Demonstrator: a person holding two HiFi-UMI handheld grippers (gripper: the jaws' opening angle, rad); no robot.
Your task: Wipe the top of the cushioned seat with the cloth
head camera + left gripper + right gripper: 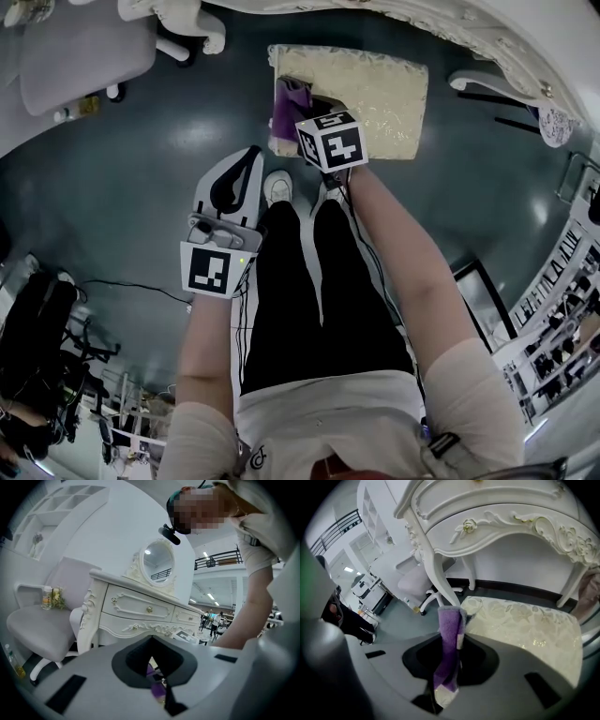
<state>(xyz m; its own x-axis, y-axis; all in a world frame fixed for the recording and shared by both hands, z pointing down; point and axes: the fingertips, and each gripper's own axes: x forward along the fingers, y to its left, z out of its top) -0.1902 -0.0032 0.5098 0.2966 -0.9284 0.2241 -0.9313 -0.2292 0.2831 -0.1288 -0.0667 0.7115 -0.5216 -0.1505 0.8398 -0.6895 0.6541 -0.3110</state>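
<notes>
Purple cloth (449, 644) dangles, apparently over one corner of cream cushioned seat (529, 623).
</notes>
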